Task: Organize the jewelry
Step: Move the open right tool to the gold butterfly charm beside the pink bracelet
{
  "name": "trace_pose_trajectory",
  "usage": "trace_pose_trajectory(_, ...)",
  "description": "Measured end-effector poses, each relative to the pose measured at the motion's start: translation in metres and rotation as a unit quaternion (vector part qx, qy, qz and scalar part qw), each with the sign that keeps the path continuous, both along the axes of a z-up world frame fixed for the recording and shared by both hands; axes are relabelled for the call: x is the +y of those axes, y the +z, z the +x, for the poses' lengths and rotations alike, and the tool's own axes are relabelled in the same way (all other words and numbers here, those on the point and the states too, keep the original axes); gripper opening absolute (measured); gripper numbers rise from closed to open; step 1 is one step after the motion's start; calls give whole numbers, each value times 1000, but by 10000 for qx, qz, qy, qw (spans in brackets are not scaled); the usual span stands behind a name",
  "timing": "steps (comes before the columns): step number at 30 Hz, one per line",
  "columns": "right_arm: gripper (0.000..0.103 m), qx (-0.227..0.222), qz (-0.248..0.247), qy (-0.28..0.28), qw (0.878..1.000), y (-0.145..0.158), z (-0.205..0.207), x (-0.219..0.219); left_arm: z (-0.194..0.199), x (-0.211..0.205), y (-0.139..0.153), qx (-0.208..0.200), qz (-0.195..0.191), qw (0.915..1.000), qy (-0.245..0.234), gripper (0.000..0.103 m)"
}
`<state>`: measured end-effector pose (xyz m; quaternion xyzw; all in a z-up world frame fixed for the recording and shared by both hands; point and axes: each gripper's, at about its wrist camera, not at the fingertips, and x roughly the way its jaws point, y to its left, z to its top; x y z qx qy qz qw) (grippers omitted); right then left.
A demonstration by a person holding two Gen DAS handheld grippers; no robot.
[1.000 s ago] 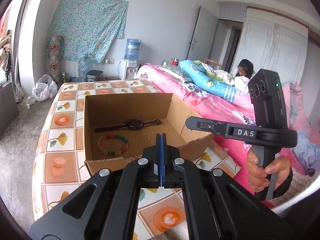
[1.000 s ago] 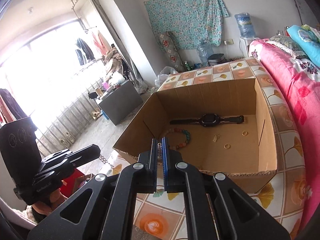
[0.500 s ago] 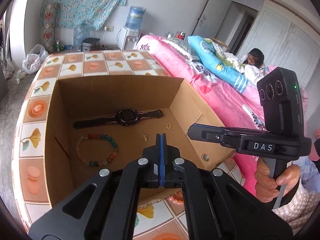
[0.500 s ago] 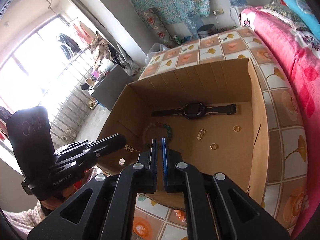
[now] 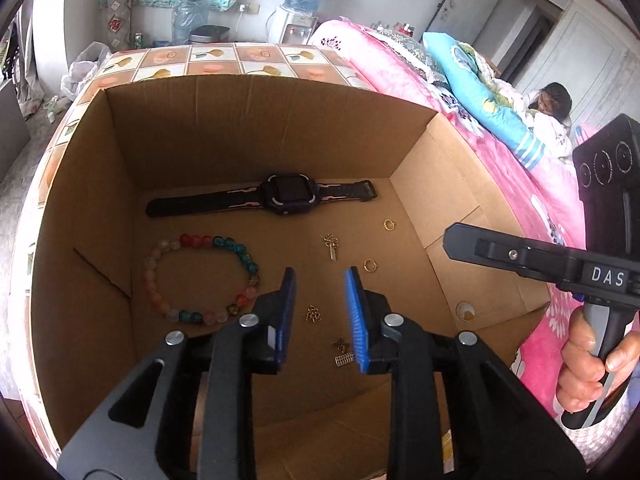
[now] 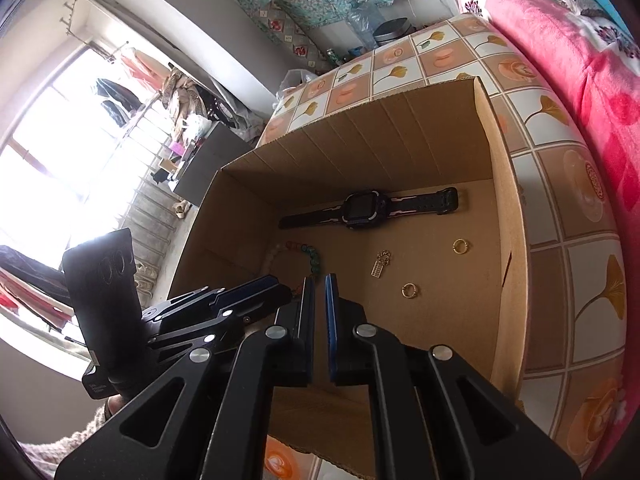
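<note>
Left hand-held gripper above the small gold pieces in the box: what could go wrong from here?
1. The left hand-held gripper, jaws opening and empty, hangs over two tiny charms; its pads might catch both or neither.
2. The beaded bracelet lies just beside one pad and could be dragged.
3. The right hand-held gripper is close by; they may bump.

Both grippers are matte black with blue ribbed pads (image 5: pixel 355 312) and silver screw heads. The right gripper (image 5: pixel 452 240) reads "DAS" (white lettering); a knitted sleeve (image 6: pixel 52 446) shows.
</note>
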<state>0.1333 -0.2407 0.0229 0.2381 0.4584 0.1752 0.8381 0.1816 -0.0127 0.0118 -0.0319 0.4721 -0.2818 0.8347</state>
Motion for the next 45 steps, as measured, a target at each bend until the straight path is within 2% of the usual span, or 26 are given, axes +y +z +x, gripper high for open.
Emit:
trace_pose_trajectory(3, 6, -104, 65, -44, 9999, 4, -8, -5, -2, 7, 5, -88, -89, 9999, 108, 27)
trace_pose_trajectory(6, 6, -413, 153, -1, 9990, 15, -26, -8, -11, 15, 13, -282, -192, 9993, 181, 29)
trace_pose_trajectory(12, 7, -1176, 154, 235, 9927, 39, -91, -12, -59, 42, 41, -1078, -577, 9925, -6, 40)
trace_pose_trajectory(14, 9, -1196, 169, 290, 9923, 36, -109, -14, -80, 53, 49, -1353, -716, 9881, -177, 44)
trace_pose_trajectory(17, 15, -931, 137, 231, 9953, 17, -124, -15, -112, 61, 53, -1543, -856, 9830, -508, 45)
trace_pose_trajectory(20, 15, -467, -8, -43, 9989, -13, -125, -17, -134, 53, 46, -1376, -922, 9823, -869, 45)
trace_pose_trajectory(23, 15, -14, -417, -381, 9984, -40, -120, -17, -144, 30, 24, -1052, -744, 9852, -1133, 45)
trace_pose_trajectory(27, 15, 433, -1279, -767, 9879, -62, -114, -15, -141, -2, -14, -619, -669, 9871, -1314, 45)
trace_pose_trajectory(29, 15, 507, -1500, -862, 9836, -68, -116, -16, -135, -17, -30, -470, -580, 9887, -1300, 44)
trace_pose_trajectory(38, 15, 631, -1335, -990, 9841, -81, -122, -26, -120, -58, -61, -235, -281, 9883, -1480, 44)
trace_pose_trajectory(41, 18, 608, -1280, -959, 9853, -81, -122, -28, -117, -52, -65, -178, -279, 9898, -1387, 44)
trace_pose_trajectory(45, 18, 463, -1143, -823, 9890, -79, -116, -28, -118, -39, -64, -325, -37, 9922, -1203, 44)
